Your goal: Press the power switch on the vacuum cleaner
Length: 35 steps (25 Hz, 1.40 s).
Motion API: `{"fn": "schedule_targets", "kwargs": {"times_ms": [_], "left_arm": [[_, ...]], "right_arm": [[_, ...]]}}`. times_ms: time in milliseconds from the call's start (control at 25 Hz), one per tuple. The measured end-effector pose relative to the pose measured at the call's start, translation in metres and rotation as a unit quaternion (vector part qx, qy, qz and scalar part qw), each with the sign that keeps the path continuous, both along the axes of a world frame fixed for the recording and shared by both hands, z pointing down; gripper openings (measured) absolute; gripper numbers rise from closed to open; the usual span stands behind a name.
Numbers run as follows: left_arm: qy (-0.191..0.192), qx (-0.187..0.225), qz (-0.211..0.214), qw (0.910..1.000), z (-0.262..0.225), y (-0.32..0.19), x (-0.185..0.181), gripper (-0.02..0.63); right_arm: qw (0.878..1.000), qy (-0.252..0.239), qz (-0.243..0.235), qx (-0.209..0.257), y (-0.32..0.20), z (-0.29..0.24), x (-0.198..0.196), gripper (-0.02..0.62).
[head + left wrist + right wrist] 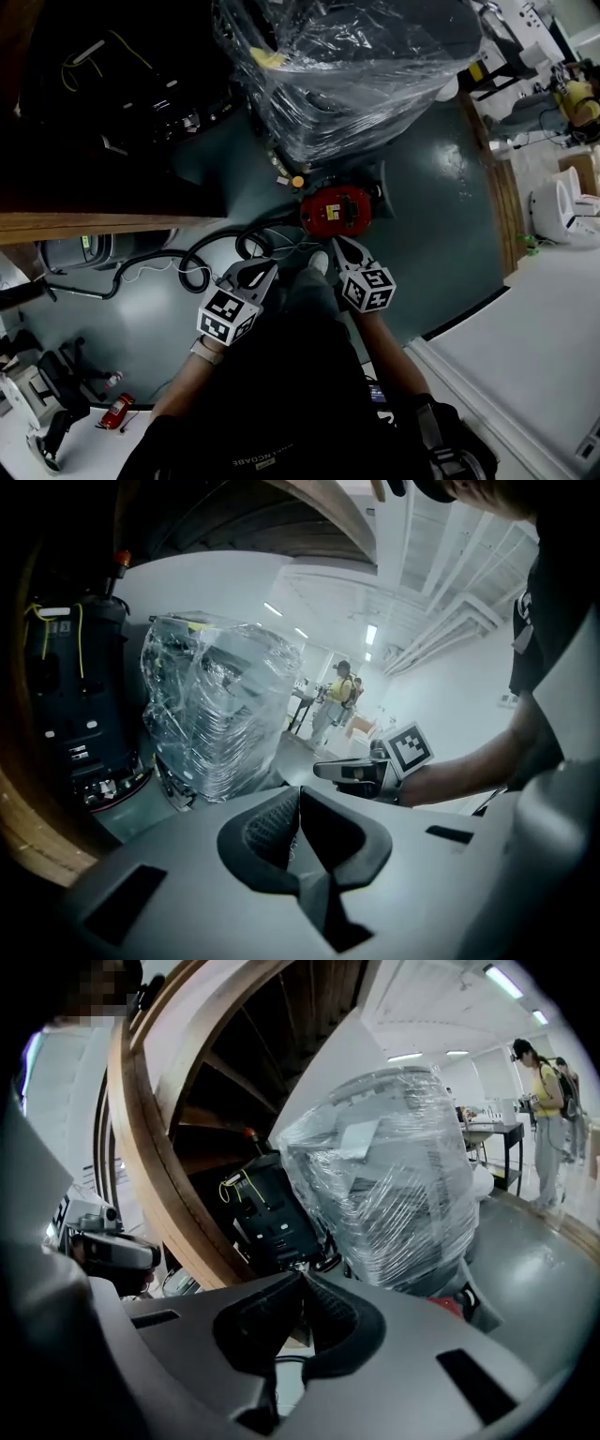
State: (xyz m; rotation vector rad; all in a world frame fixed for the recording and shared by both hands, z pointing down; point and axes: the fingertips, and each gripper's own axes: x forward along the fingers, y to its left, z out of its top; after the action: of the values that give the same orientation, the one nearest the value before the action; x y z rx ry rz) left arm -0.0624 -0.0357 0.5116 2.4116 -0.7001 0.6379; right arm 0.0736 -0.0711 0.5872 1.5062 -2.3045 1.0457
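Note:
The red vacuum cleaner point(336, 210) sits on the dark floor in the head view, just below a plastic-wrapped stack point(347, 66). Its black hose point(192, 270) curls off to the left. My right gripper point(338, 244) hangs shut a little below the vacuum's near edge, not touching it. My left gripper point(270, 269) is shut too, lower and to the left, over the hose. In the right gripper view the jaws point(302, 1277) meet with nothing between them, and a sliver of the red vacuum point(448, 1305) shows past them. The left gripper point(300, 791) is also closed and empty.
A wooden beam point(94, 225) runs along the left with a black machine point(70, 696) under it. The wrapped stack point(216, 705) stands close behind the vacuum. A small red extinguisher point(117, 411) lies at the lower left. A person in yellow point(337, 691) stands far off.

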Motion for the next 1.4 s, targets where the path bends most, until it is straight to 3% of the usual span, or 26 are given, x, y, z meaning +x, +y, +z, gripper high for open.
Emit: {"fn": "schedule_targets", "kwargs": {"times_ms": [480,920,1400], "left_arm": [[-0.031,-0.026,-0.025,0.9989,0.058,-0.015,0.019,0.014],[-0.037,-0.046,-0.06,0.9965,0.119,-0.03,0.018,0.014],[-0.042,-0.069,-0.092,0.9925,0.175,-0.026,0.011,0.015]], "right_arm": [[0.999,-0.003,0.011,-0.051,-0.033,0.139,0.019,0.025],[0.995,0.047,0.012,-0.091,-0.06,0.261,0.039,0.025],[0.985,0.099,-0.035,-0.14,-0.06,0.376,0.043,0.025]]}}
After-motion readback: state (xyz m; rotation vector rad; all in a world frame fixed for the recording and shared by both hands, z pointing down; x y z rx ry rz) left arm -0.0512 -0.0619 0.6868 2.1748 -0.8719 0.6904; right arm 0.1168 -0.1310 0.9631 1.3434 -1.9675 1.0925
